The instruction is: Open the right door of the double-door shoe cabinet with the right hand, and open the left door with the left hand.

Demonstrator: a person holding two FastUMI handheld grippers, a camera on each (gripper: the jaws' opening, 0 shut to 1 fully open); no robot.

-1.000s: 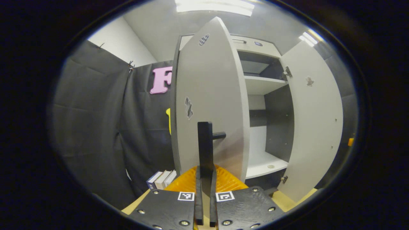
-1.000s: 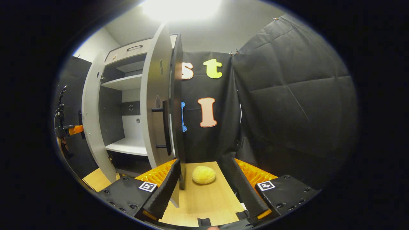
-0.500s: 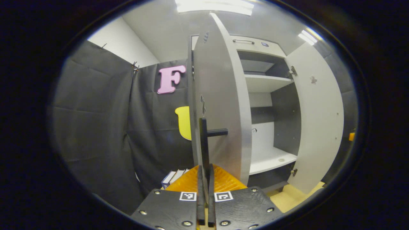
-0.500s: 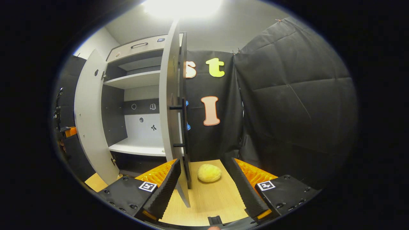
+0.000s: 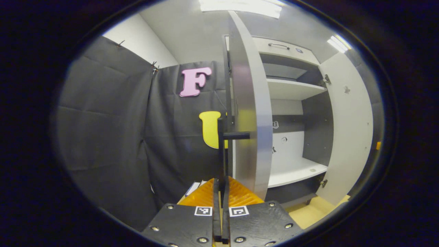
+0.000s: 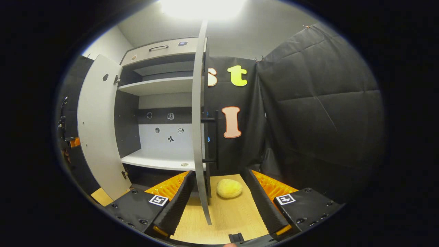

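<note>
Left gripper view looks along the left tool (image 5: 221, 192), whose 2 fingers stand pressed together on the lower end of the black bar handle (image 5: 222, 151) of the left door (image 5: 248, 113); the bar runs up from between the fingertips, so the tool is closed on that handle. That door stands swung out, nearly edge-on to the camera, and its short black standoff joins the bar to the panel just above mid-height. Past it the shoe cabinet (image 5: 291, 89) is open: a pale upper shelf, a dark band with small stickers across the back wall, and a white lower shelf (image 5: 295, 169) carrying 1 small round item too small to tell. The right door (image 5: 348, 130) stands wide open at the far side, its inner face and 2 hinges showing. A few books (image 5: 193, 187) lie low beside the tool, partly hidden. Right gripper view shows the right tool (image 6: 223, 202) with its fingers spread well apart and nothing between them but the wooden bench (image 6: 226, 216) and the lower edge of the right door (image 6: 198, 120); the tool is open and I cannot tell whether either finger touches the panel. This door is seen edge-on, its black bar handle (image 6: 216, 137) on the side facing the cloth wall. A yellow fuzzy lump (image 6: 229, 188) rests on the bench just beyond the door's edge. The left door (image 6: 97, 127) stands open at the far side of the cabinet
</note>
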